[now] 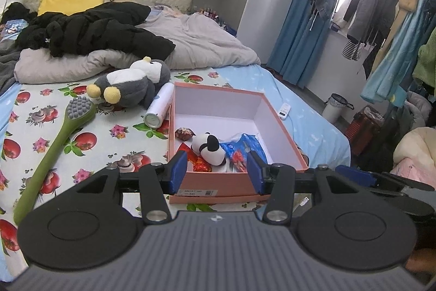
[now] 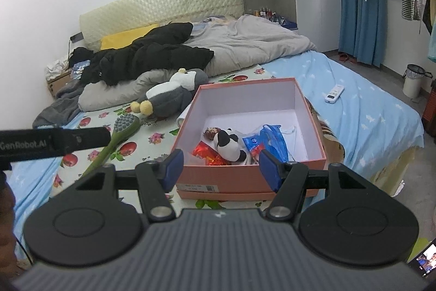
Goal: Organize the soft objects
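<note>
The grey penguin plush (image 1: 133,83) lies on the floral sheet (image 1: 81,127) beyond the far-left corner of the pink box (image 1: 218,179), outside it, its yellow feet toward the cameras and its head toward the grey duvet (image 1: 207,42); its long axis runs diagonally, near-left to far-right. It looks like the soft thing left to gather, since a small panda plush (image 1: 209,149) already sits inside the box among red and blue packets. The left gripper (image 1: 218,172) hangs over the box's near wall with its jaws roughly half apart and nothing between them; the right gripper (image 2: 220,169) does likewise, a little wider and also empty. From both, the penguin lies ahead and to the left, so the left hand is probably the nearer (the right would have to cross over the box). Just beside the penguin rest a white can (image 1: 160,107), touching or nearly touching its flank, and a green long-handled brush (image 1: 57,138) whose head sits next to the feet; neither is soft. Open sheet remains left of the box for an approach, though the box rim stands between.
</note>
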### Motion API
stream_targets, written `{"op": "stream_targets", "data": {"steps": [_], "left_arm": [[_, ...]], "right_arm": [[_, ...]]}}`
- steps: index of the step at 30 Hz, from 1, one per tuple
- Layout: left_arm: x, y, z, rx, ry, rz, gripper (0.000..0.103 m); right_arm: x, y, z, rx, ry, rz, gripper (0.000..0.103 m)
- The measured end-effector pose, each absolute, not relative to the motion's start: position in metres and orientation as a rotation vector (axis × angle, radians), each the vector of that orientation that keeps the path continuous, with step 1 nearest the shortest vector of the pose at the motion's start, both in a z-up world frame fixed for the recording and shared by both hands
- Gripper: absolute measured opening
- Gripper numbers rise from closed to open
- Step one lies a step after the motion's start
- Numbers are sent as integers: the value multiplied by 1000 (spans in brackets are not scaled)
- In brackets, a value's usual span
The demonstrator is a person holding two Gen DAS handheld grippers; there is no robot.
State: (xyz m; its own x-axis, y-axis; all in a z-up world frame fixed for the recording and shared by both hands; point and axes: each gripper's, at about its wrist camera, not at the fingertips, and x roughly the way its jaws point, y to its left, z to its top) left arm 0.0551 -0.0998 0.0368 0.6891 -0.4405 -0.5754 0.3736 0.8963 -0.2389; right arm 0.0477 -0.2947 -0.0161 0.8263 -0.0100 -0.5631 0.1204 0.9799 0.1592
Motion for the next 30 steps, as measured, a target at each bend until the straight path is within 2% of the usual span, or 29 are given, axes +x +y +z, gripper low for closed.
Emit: {"op": "stream_targets", "data": {"steps": [22,25,30], "left_arm": [[62,-103,33,-97,682,-463,54],[62,-104,33,-98,683,-463,58],[62,-104,32,-90,676,-466,59]], "right_arm": [[46,-294,-15,170,586,-79,64],[47,-294,-16,160,583,-78,64],[47,-295,-16,154,581,-76,64]]}}
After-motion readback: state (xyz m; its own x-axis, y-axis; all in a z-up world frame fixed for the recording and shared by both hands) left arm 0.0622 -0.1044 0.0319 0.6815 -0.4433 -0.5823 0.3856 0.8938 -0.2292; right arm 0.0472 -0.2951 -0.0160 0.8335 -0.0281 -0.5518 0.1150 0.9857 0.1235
